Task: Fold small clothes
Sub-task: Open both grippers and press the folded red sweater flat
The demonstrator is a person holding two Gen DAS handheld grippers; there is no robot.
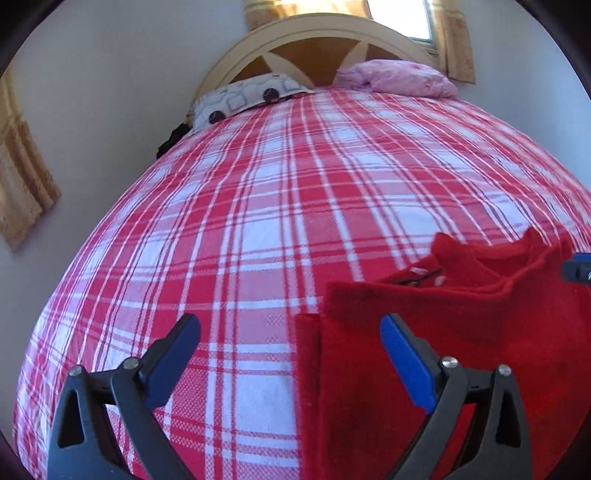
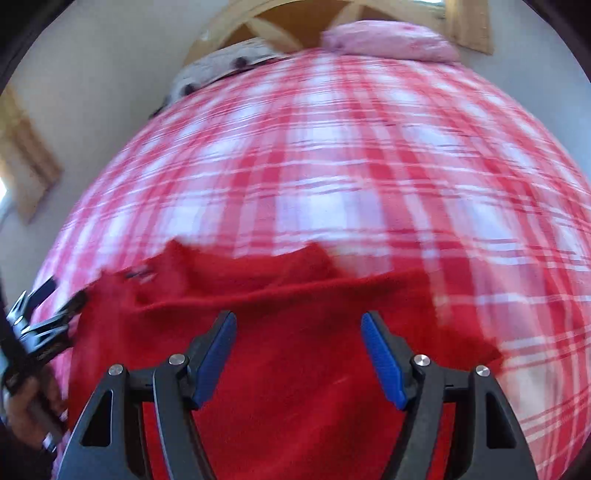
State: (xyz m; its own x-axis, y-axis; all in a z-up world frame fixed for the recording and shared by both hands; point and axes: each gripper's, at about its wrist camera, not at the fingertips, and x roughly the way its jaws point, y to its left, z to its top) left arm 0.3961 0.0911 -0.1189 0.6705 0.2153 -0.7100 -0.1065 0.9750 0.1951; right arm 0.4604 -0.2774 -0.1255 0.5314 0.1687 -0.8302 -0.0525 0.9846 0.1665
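A small red fleece garment (image 1: 461,314) lies partly folded on the plaid bed cover (image 1: 258,206), its neckline with a white label toward the headboard. My left gripper (image 1: 291,326) hovers wide open over the garment's left edge; one finger is above the bare cover, the other above the red cloth, nothing between them. In the right wrist view the same garment (image 2: 295,332) fills the lower middle. My right gripper (image 2: 298,325) stands open above it, pads apart and not pinching cloth. The left gripper (image 2: 48,321) shows at the left edge, held by a hand (image 2: 33,406).
Two pillows lie against the wooden headboard (image 1: 317,40): a patterned grey one (image 1: 251,96) and a pink one (image 1: 399,77). A window (image 1: 399,18) with curtains is behind. The right wrist view is blurred by motion. White walls flank the bed.
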